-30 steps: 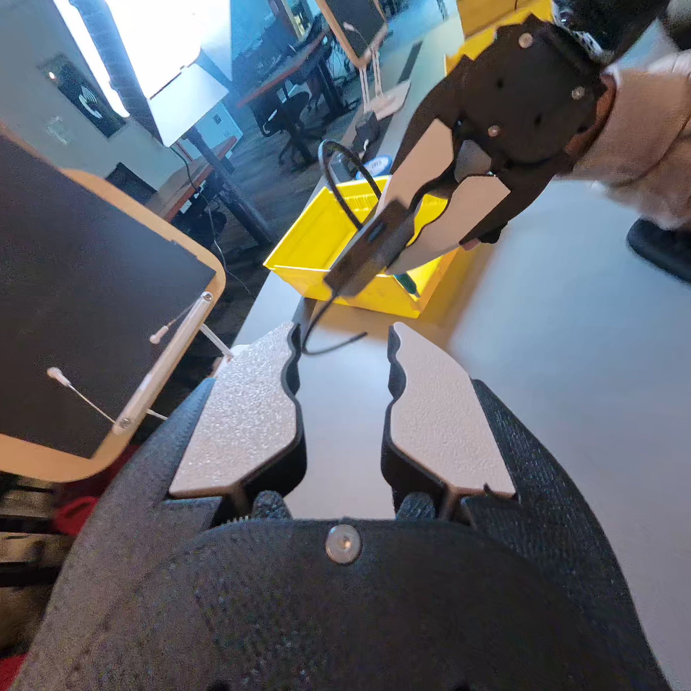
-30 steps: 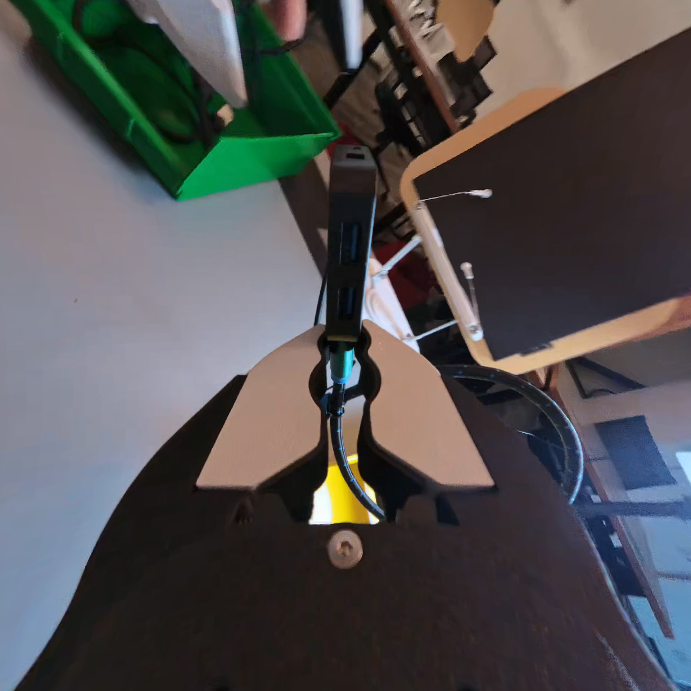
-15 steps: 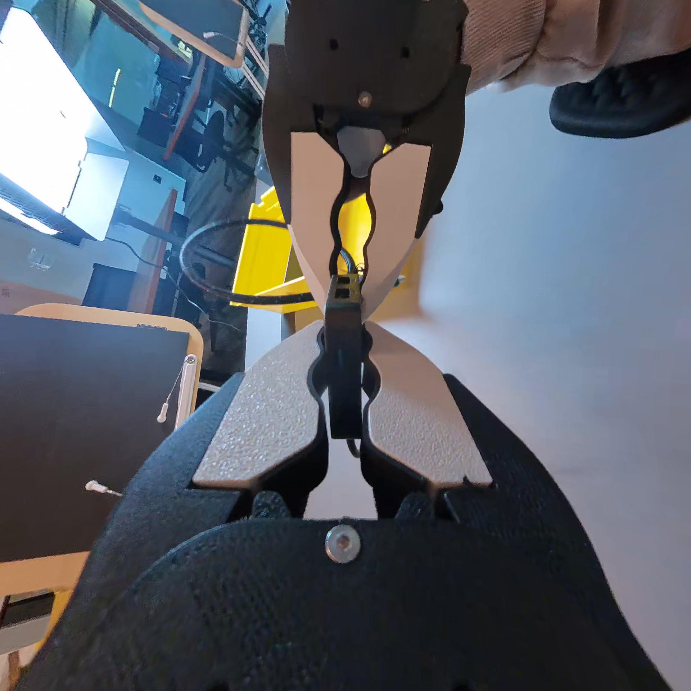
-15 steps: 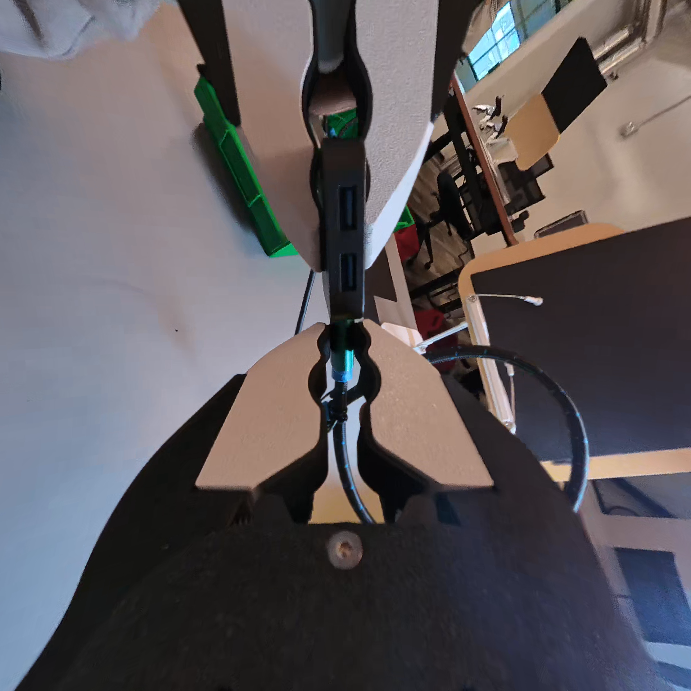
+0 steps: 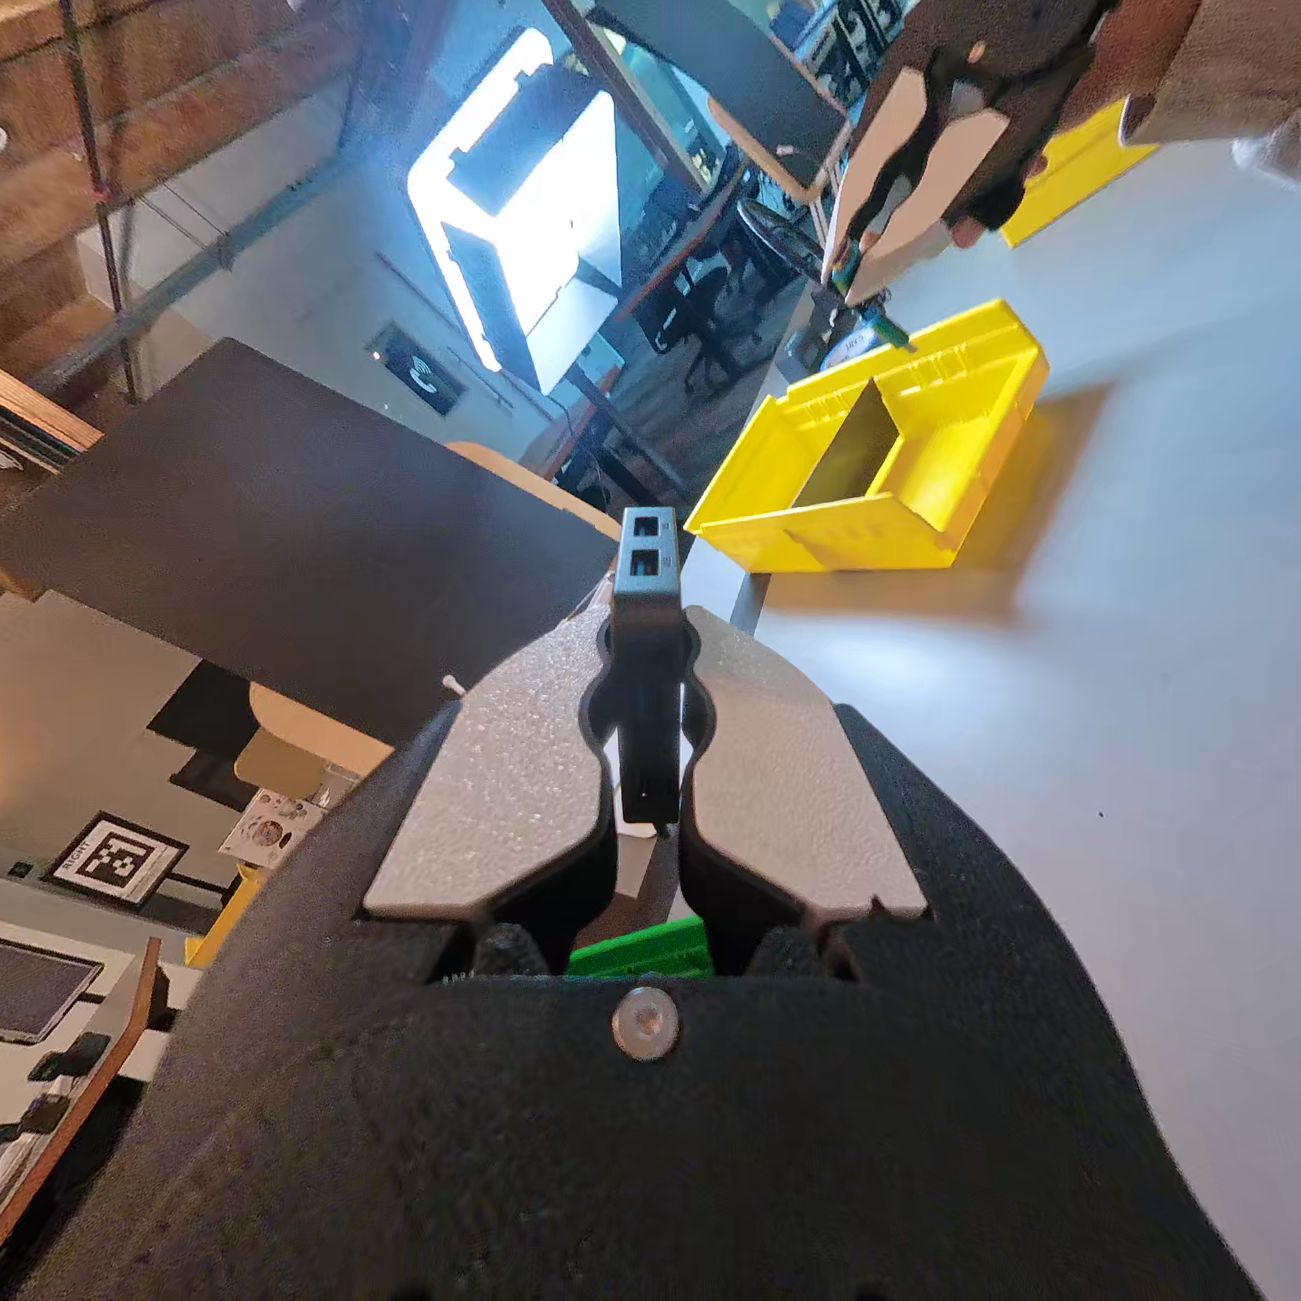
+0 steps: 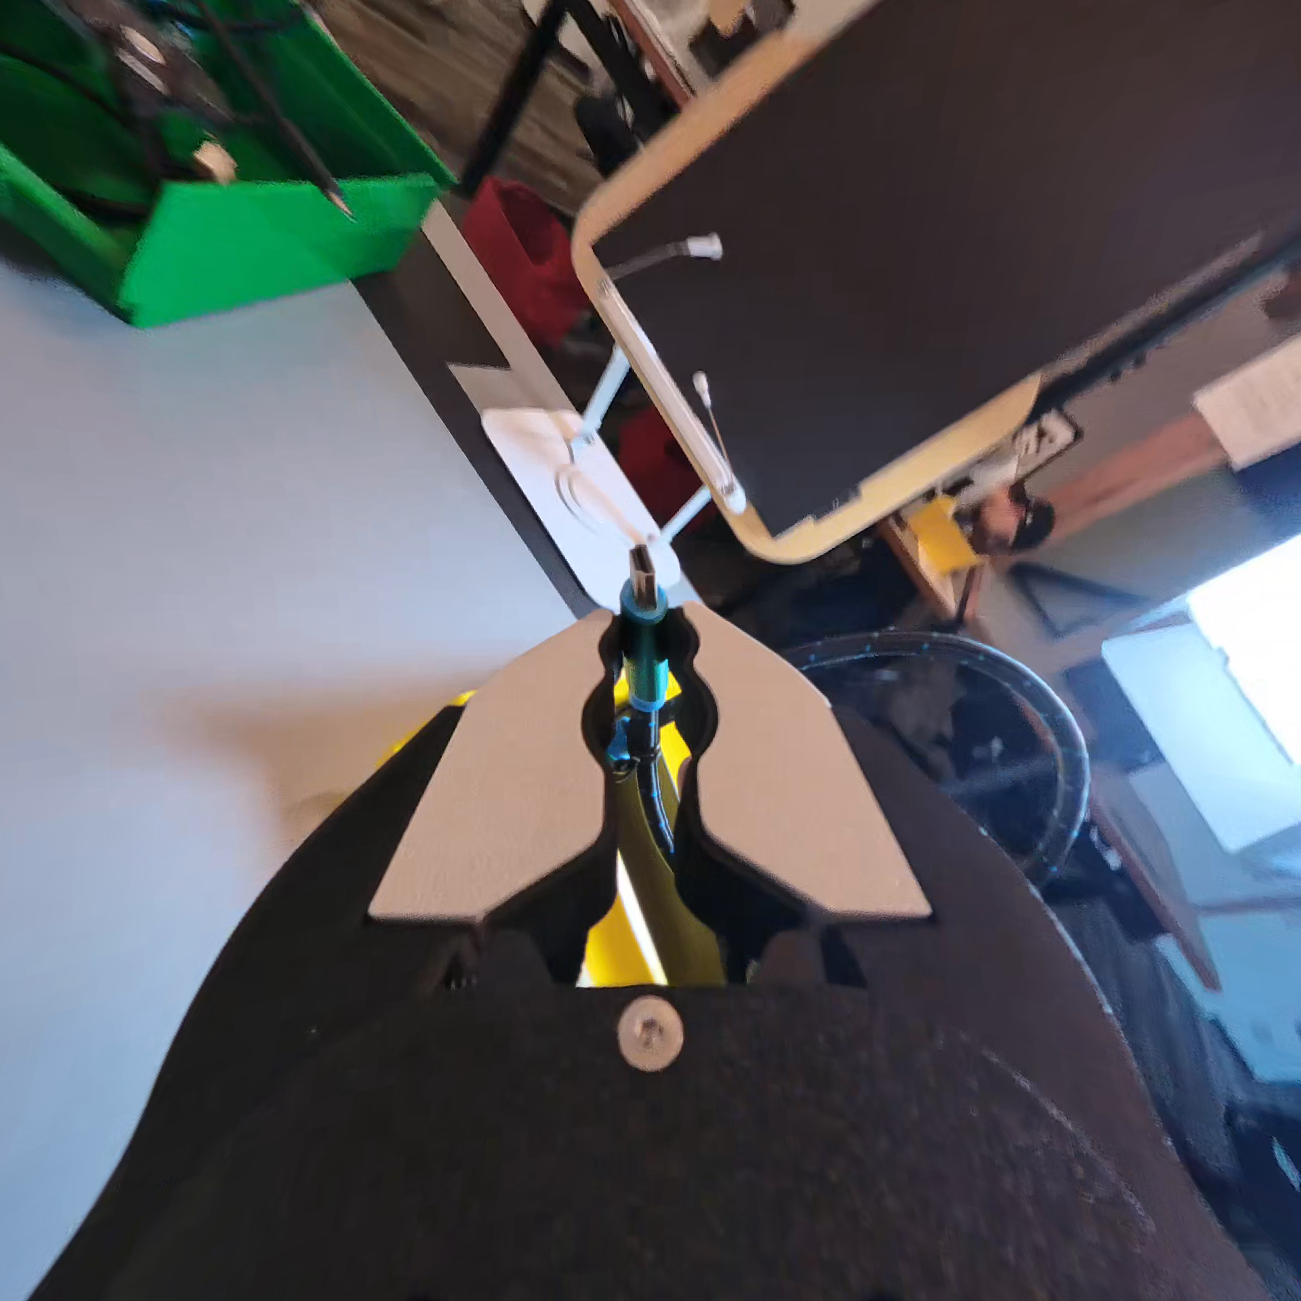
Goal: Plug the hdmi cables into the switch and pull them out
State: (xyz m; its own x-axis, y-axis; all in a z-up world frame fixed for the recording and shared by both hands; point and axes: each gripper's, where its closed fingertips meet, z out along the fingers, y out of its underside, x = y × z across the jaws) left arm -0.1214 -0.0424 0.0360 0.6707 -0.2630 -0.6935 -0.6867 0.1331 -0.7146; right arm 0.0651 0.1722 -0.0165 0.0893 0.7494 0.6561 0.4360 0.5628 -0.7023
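My left gripper (image 5: pixel 646 633) is shut on the black switch (image 5: pixel 646 605), a narrow box held above the grey table with two open ports on its far end. My right gripper (image 6: pixel 646 619) is shut on a cable plug (image 6: pixel 642 648) with a teal-green body, its bare metal tip sticking out past the fingertips. The black cable (image 6: pixel 651 788) runs back between the fingers. In the left wrist view the right gripper (image 5: pixel 862 271) shows far off at the upper right with the plug (image 5: pixel 848 264), apart from the switch.
A yellow bin (image 5: pixel 873 464) stands on the grey table (image 5: pixel 1056 704) ahead of the left gripper. A green bin (image 6: pixel 211 211) with cables sits at the table's far left in the right wrist view. A black board with a wooden rim (image 6: pixel 915 246) stands beyond the table's edge. My hands' fingertips stand some 30 cm from each other.
Half a second ago the plug sat in the switch with both grippers on it. Now the plug is out and the two grippers have moved apart.
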